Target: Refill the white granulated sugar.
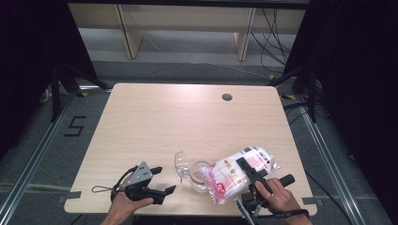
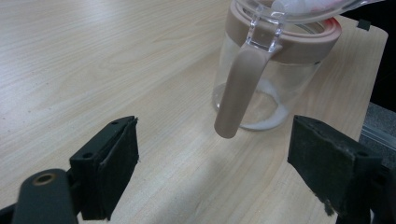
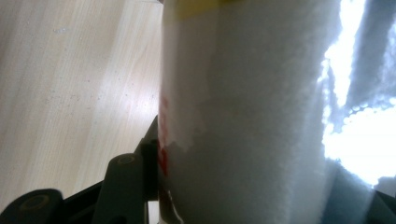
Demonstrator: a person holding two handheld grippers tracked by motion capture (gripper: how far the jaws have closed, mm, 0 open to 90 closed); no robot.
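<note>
Item, high view: a pale wooden table (image 1: 155,122) is standing on grey flooring, dark curtains hanging at both sides. Near its front edge a clear glass jar (image 1: 201,176) is sitting, its transparent lid (image 1: 180,163) hinged open to the left. My right gripper (image 1: 249,172) is clamping a white-and-pink bag (image 1: 237,174), which is lying tilted with its lower end touching the jar's rim. My left gripper (image 1: 163,180) is resting on the table to the jar's left, near it but apart, jaws spread wide.

Item, left gripper view: my jaws are standing wide with nothing between them; the jar (image 2: 275,88) is sitting ahead, its taupe handle (image 2: 240,91) pointing toward me, a little white powder lying at its bottom.

Item, right gripper view: the bag (image 3: 252,121) is pressing close against my lens, gripped between my jaws, table (image 3: 65,79) showing at left.
</note>
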